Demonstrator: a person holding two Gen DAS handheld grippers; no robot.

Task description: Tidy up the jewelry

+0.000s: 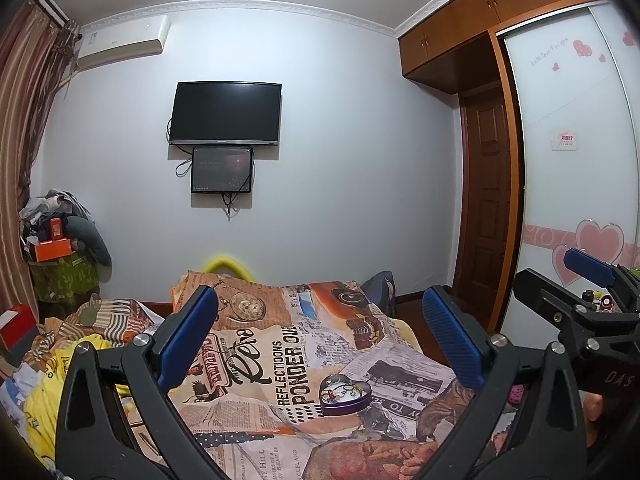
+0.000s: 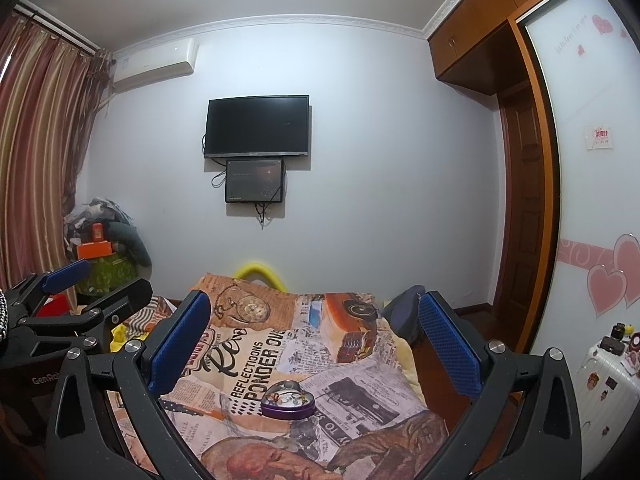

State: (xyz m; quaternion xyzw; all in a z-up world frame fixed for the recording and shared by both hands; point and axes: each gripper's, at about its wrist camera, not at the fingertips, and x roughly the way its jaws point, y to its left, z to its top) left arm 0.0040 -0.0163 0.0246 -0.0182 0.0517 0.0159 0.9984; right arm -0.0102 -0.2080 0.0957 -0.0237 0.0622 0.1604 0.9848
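A purple heart-shaped tin (image 1: 345, 394) lies open on the printed bed cover (image 1: 280, 360), with small jewelry pieces (image 1: 340, 390) inside. It also shows in the right wrist view (image 2: 287, 400). My left gripper (image 1: 320, 340) is open and empty, held above the bed with the tin between its blue-padded fingers (image 1: 188, 340) and a little ahead. My right gripper (image 2: 314, 344) is open and empty, likewise held over the tin. Each gripper shows at the edge of the other's view, the right gripper at the right (image 1: 592, 280), the left gripper at the left (image 2: 80, 292).
A bed with a newspaper-print cover fills the foreground. Yellow clothes (image 1: 52, 384) lie at its left. A pile of boxes and clothes (image 1: 60, 240) stands in the left corner. A wall TV (image 1: 226, 114), a wardrobe (image 1: 576, 160) and a white suitcase (image 2: 604, 384) are at the right.
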